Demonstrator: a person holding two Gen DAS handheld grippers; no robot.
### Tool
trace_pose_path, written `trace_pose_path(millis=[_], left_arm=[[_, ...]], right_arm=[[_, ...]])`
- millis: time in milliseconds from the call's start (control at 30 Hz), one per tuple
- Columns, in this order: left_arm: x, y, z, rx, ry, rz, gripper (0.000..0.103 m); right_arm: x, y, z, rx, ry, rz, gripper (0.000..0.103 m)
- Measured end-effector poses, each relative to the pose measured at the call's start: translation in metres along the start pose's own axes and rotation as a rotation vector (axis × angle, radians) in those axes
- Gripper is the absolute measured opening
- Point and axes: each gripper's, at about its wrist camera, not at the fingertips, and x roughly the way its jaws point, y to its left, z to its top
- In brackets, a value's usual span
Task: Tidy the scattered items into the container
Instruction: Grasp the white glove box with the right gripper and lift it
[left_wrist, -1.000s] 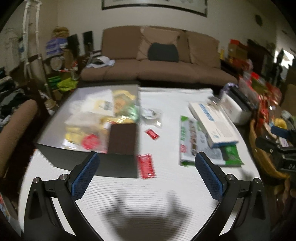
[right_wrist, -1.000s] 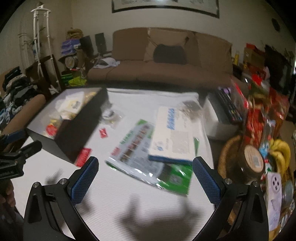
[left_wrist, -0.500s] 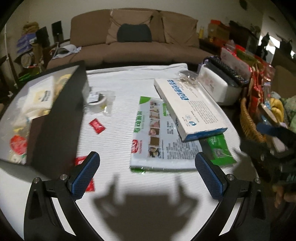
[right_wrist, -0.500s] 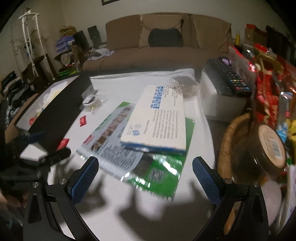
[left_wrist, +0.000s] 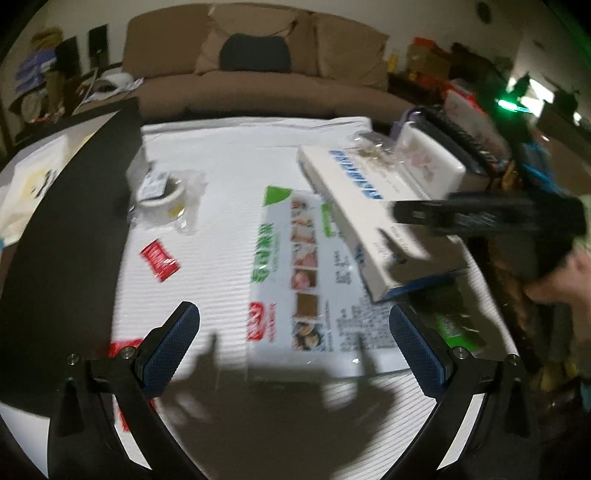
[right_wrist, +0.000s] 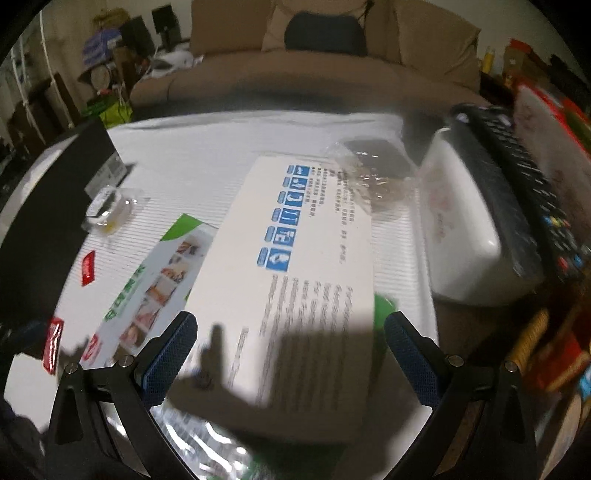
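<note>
A black box (left_wrist: 62, 236) with packets inside stands at the table's left. A white and blue carton (right_wrist: 295, 266) lies on a green and white plastic pack (left_wrist: 295, 273). My right gripper (right_wrist: 290, 350) is open, low over the carton's near end; it also shows in the left wrist view (left_wrist: 480, 214) above the carton. My left gripper (left_wrist: 295, 350) is open and empty over the pack's near edge. Red sachets (left_wrist: 159, 257) and a bagged tape roll (left_wrist: 162, 195) lie beside the box.
A white case (right_wrist: 465, 221) with a black remote on top sits at the right, with a clear bag (right_wrist: 373, 173) beside it. A wicker basket (right_wrist: 532, 332) and snack packs crowd the right edge. A brown sofa (left_wrist: 258, 81) stands behind the table.
Both grippers have moved forward and down toward the table. The right one closed in over the white carton. The left one swung right, from the black box toward the green pack.
</note>
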Motion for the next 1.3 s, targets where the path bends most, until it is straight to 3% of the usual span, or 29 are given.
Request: trace_pose_path(millis=[233,333,433,567,700,833,967,1133,1300], left_arm=[[0.033,-0.038,0.014,0.093,0.036,-0.04,0.103],[0.05,-0.047,0.017,0.088,0.09,-0.083,0.103],[0.065,-0.052,0.018,0.079,0.15,-0.099,0.102],[0.06,-0.052,0.016,0.078,0.151,-0.117,0.102],[0.051,-0.044,0.014,0.058,0.136,-0.128,0.102],[0.025,-0.052,0.01,0.111,0.109,-0.11,0.102],[-0.017,-0.048,-0.008,0.137,0.097,-0.114,0.102],[-0.087,-0.037,-0.052,0.141,0.102,-0.158,0.102],[-0.172,-0.037,-0.085,0.153,0.053,-0.182,0.102]], right_arm=[[0.028,-0.023,0.003,0.099,0.111,-0.004,0.103],[0.03,-0.034,-0.003,0.178,0.156,0.102,0.103],[0.026,-0.028,-0.01,0.163,0.18,0.196,0.103],[0.007,-0.021,-0.023,0.181,0.166,0.322,0.103],[-0.005,-0.022,-0.036,0.228,0.163,0.374,0.103],[-0.024,-0.012,-0.043,0.22,0.169,0.356,0.103],[-0.056,0.006,-0.067,0.191,0.16,0.406,0.103],[-0.106,0.04,-0.114,0.162,0.16,0.51,0.103],[-0.155,0.075,-0.156,0.128,0.171,0.569,0.103]])
